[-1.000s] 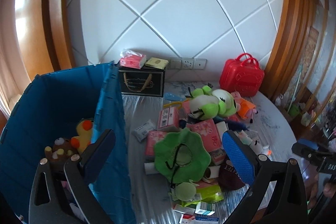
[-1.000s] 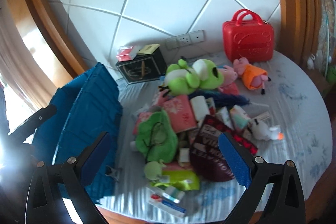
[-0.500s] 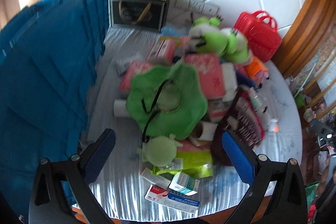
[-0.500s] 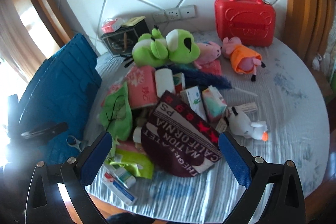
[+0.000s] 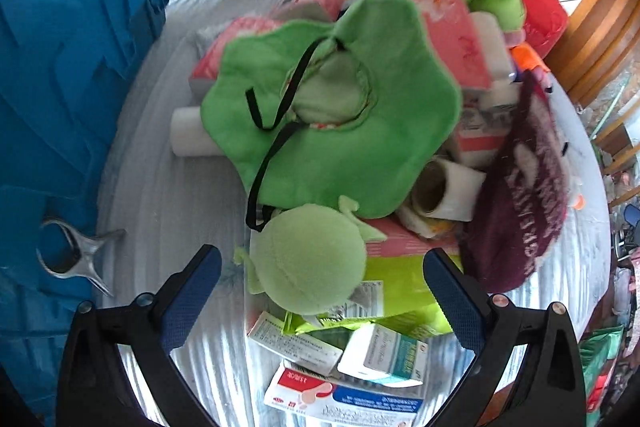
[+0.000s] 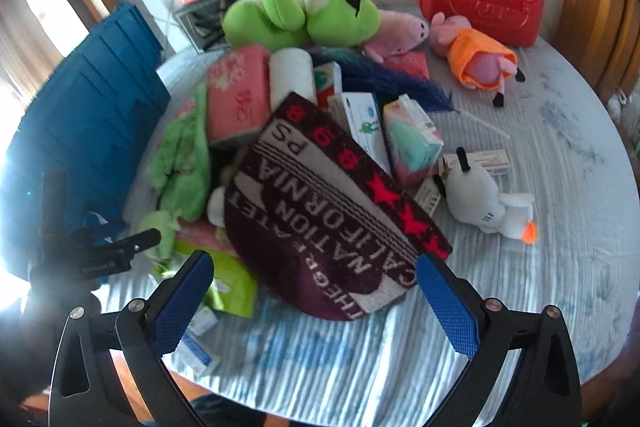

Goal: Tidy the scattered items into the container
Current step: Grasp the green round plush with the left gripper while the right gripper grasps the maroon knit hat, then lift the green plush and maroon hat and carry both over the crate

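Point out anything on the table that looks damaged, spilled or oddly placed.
Nothing looks damaged or spilled. The clutter is simply piled: the green flower-shaped plush lies draped over pink packs, and the maroon beanie leans tilted on boxes. Oddest is a metal clip lying against the blue container, apart from the pile.

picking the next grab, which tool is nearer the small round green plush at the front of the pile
Left. The left tool hangs open right over the small round green plush, its fingers either side. The right tool is open over the maroon beanie, with the plush off to its left.
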`<move>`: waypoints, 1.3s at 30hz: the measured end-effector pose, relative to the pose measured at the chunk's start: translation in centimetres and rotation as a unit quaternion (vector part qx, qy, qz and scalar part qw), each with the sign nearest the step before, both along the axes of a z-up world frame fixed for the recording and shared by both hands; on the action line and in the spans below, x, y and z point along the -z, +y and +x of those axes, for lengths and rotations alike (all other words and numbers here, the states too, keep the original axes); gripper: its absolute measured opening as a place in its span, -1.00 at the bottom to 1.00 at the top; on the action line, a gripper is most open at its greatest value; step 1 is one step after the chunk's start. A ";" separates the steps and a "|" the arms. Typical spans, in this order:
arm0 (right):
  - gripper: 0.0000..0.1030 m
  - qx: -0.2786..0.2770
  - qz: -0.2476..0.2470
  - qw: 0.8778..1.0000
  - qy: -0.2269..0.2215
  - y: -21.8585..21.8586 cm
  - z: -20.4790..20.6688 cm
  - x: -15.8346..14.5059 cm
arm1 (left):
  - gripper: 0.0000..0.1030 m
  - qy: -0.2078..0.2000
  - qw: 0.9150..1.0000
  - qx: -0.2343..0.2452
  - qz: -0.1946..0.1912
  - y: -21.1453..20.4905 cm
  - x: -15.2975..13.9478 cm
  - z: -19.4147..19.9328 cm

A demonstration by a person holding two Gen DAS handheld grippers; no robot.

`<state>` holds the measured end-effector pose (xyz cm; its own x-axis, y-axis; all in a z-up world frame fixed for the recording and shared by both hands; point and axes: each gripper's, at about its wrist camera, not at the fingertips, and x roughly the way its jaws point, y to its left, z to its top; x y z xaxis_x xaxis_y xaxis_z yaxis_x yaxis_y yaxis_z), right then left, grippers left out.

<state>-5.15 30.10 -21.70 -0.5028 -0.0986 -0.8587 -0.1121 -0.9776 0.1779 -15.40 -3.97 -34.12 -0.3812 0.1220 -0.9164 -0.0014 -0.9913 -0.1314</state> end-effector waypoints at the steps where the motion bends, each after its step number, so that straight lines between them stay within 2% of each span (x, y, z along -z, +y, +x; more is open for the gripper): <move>1: 1.00 -0.001 0.001 1.000 0.002 0.0 -0.4 0.4 | 1.00 -0.002 1.000 -0.001 -0.003 0.0 0.4 -0.1; 6: 1.00 -0.022 0.037 0.999 -0.011 -1.2 -3.7 3.1 | 1.00 -0.016 1.000 -0.005 -0.015 -0.1 2.2 -0.9; 11: 0.99 -0.066 0.091 0.993 -0.047 -2.9 -6.6 6.5 | 1.00 -0.036 0.999 -0.002 -0.027 0.0 4.0 -1.7; 15: 0.99 -0.092 0.136 0.984 -0.067 -3.8 -7.8 8.9 | 1.00 -0.035 0.999 0.002 -0.020 -0.1 4.1 -2.0; 17: 1.00 -0.099 0.137 0.983 -0.069 -4.1 -8.2 9.5 | 0.99 -0.036 0.999 0.008 -0.018 0.0 4.1 -2.1; 18: 1.00 -0.103 0.141 0.982 -0.068 -4.2 -8.4 9.7 | 0.97 -0.039 0.999 0.011 -0.016 0.1 4.1 -2.1; 23: 0.96 -0.127 0.155 0.976 -0.081 -4.9 -8.3 10.6 | 0.53 -0.051 0.998 0.018 -0.011 0.1 4.5 -1.9; 24: 0.88 -0.129 0.154 0.976 -0.086 -4.9 -8.0 10.7 | 0.47 -0.049 0.999 0.020 -0.014 0.1 4.3 -1.8; 25: 0.60 -0.130 0.148 0.976 -0.087 -4.8 -7.8 10.7 | 0.37 -0.047 0.999 0.020 -0.015 0.0 4.1 -1.8; 26: 0.20 -0.133 0.135 0.978 -0.088 -4.6 -7.5 10.6 | 0.23 -0.043 0.999 0.019 -0.014 -0.1 3.9 -1.7; 27: 0.03 -0.136 0.127 0.979 -0.088 -4.6 -7.2 10.6 | 0.14 -0.037 0.999 0.020 -0.010 -0.3 3.6 -1.6; 31: -0.19 -0.121 0.101 0.984 -0.078 -4.0 -6.0 9.7 | 0.13 -0.031 0.999 0.021 -0.001 -0.6 2.8 -1.4; 33: -0.37 -0.112 0.085 0.987 -0.072 -3.5 -5.4 8.9 | 0.13 -0.023 1.000 0.019 0.006 -0.7 2.2 -1.0; 34: -0.53 -0.109 0.080 0.989 -0.068 -3.3 -5.1 8.5 | 0.13 -0.020 1.000 0.018 0.006 -0.8 2.0 -0.9; 35: -0.62 -0.105 0.075 0.990 -0.063 -3.1 -4.7 7.9 | 0.13 -0.017 1.000 0.016 0.007 -0.8 1.7 -0.7; 39: -0.64 -0.088 0.053 0.994 -0.045 -2.2 -3.7 6.0 | 0.13 -0.004 1.000 0.005 0.014 -0.7 0.4 -0.2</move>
<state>-8.86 27.86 -27.65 -0.4071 -0.0843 -0.9095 0.0505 -0.9963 0.0698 -15.62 -4.67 -34.48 -0.3716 0.1509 -0.9161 -0.0105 -0.9873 -0.1584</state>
